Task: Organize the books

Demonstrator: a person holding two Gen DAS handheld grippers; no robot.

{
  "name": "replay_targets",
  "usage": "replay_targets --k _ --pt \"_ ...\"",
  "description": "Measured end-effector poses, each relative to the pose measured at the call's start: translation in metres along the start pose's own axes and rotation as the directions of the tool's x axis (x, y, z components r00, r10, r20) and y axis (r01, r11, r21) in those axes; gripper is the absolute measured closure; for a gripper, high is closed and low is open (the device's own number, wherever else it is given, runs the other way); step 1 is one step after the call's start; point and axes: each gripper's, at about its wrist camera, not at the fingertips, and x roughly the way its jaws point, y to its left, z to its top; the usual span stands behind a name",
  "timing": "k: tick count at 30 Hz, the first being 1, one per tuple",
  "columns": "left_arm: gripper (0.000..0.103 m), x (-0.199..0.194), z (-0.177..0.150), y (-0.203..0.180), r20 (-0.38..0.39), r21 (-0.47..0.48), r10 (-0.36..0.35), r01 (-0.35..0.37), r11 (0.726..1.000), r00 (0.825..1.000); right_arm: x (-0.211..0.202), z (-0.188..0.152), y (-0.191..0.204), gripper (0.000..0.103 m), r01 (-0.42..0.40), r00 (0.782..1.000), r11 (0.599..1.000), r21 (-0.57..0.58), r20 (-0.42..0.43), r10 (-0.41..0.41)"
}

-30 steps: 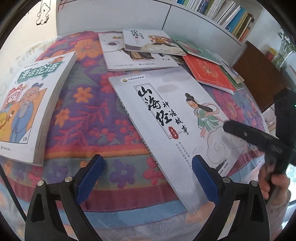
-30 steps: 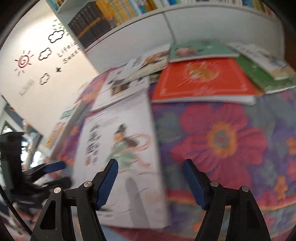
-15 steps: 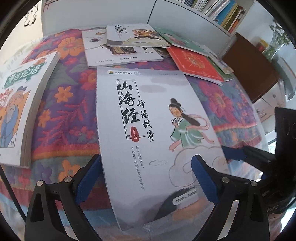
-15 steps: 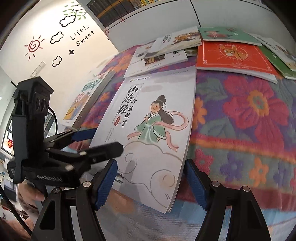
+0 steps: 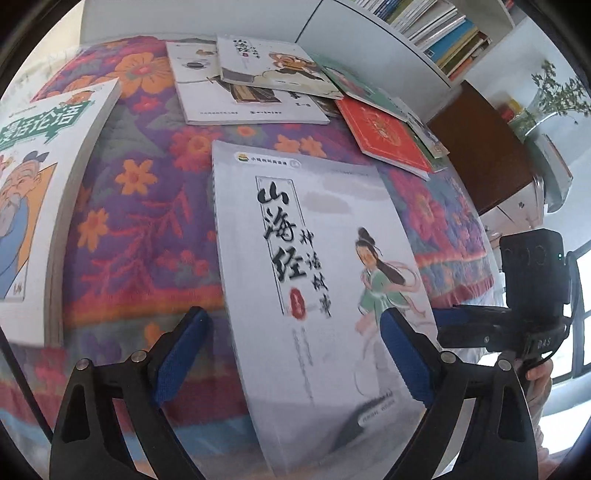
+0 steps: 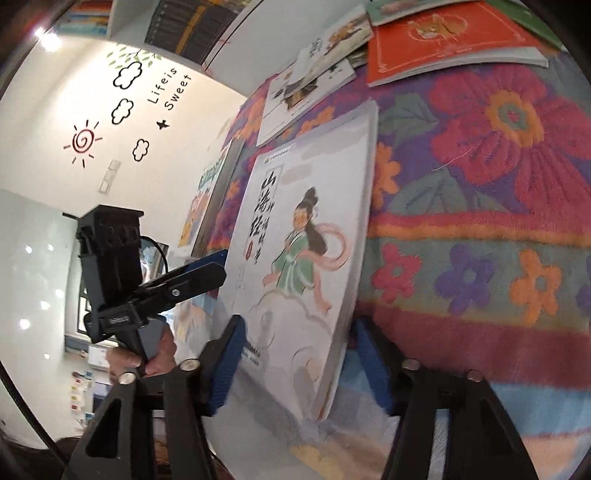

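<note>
While the white book point(image 5: 317, 280) hangs past the near edge of the floral blanket point(image 5: 147, 206), sorting appears barely begun. Beyond the white book lie two overlapping white volumes point(image 5: 243, 96); beyond it and toward the shelf point(image 5: 439, 33) lies a red book point(image 5: 384, 136) on green ones, all loose and askew. A thicker cartoon book point(image 5: 40, 192) lies well apart on the other side. No stack has been formed; judged from this, nearly everything remains.

Right gripper point(image 6: 295, 354): jaws have just been closing, with the white book's near corner between the blue pads point(image 6: 229, 362); contact cannot be confirmed. Left gripper point(image 5: 295, 347): fingers spread wide over the book's near end, jaws easing slightly narrower, gripping nothing.

Materials: the white book is a thin, glossy softcover, rectangular, likely to flex. The blanket is thick, quilted and soft.
</note>
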Motion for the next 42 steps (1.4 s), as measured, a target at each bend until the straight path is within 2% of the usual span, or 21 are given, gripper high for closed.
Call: replay_targets --k 1,2,3,6,9,11,13,14,17,19,22,26,28,33,42 --pt "0.013 0.000 0.003 0.002 0.003 -0.003 -0.006 0.006 1.000 1.000 0.001 0.004 -0.003 0.054 -0.010 1.000 1.000 0.008 -0.002 0.010" --pt "0.020 0.001 0.005 0.003 0.003 -0.003 0.000 0.000 1.000 1.000 0.001 0.006 -0.005 0.057 -0.015 1.000 1.000 0.018 -0.003 0.015" --pt "0.028 0.002 0.008 0.004 0.005 0.001 0.012 -0.012 1.000 1.000 0.000 0.008 -0.007 0.058 -0.022 1.000 0.999 0.027 -0.006 0.023" --pt "0.043 0.005 0.015 0.008 0.007 0.012 0.032 -0.032 0.999 0.999 0.001 0.016 -0.009 0.062 -0.026 1.000 0.999 0.032 -0.012 0.026" --pt "0.054 0.006 0.020 0.010 0.008 0.014 0.056 -0.056 0.998 0.998 0.005 0.026 -0.010 0.065 -0.027 1.000 0.999 0.031 -0.010 0.027" --pt "0.055 0.007 0.022 0.011 0.014 0.016 0.065 -0.065 0.998 0.998 0.009 0.033 -0.009 0.070 -0.007 1.000 1.000 0.018 0.001 0.007" --pt "0.065 0.006 0.025 0.015 0.030 0.009 0.087 -0.088 0.996 0.996 0.013 0.040 -0.010 0.081 0.020 1.000 1.000 0.008 0.012 -0.021" --pt "0.074 0.006 0.026 0.016 0.039 0.005 0.104 -0.105 0.995 0.994 0.014 0.043 -0.010 0.085 0.031 0.999 1.000 0.004 0.014 -0.031" --pt "0.075 0.006 0.028 0.016 0.062 0.005 0.137 -0.137 0.991 0.989 0.014 0.049 -0.011 0.085 0.037 0.999 0.999 0.014 0.017 -0.037" --pt "0.076 0.005 0.029 0.012 0.067 0.019 0.156 -0.157 0.987 0.986 0.013 0.048 -0.003 0.085 0.082 0.996 0.997 -0.013 0.022 -0.082" --pt "0.076 0.000 0.030 0.009 0.080 0.022 0.141 -0.143 0.990 0.987 0.007 0.043 0.009 0.085 0.133 0.991 0.989 -0.058 0.035 -0.131" --pt "0.076 -0.007 0.033 0.000 0.086 0.045 0.102 -0.106 0.993 0.991 -0.004 0.039 0.026 0.085 0.101 0.994 0.990 -0.100 0.048 -0.097" --pt "0.076 -0.010 0.032 -0.007 0.092 0.058 0.102 -0.107 0.993 0.991 -0.006 0.037 0.033 0.085 0.121 0.992 0.985 -0.124 0.054 -0.115" --pt "0.076 -0.025 0.033 -0.011 0.118 0.043 0.061 -0.066 0.997 0.991 -0.011 0.035 0.037 0.085 0.109 0.993 0.988 -0.107 0.060 -0.103" --pt "0.076 -0.053 0.042 -0.014 0.166 0.048 0.103 -0.112 0.993 0.981 -0.023 0.043 0.065 0.085 0.037 0.996 0.994 -0.105 0.081 -0.029"
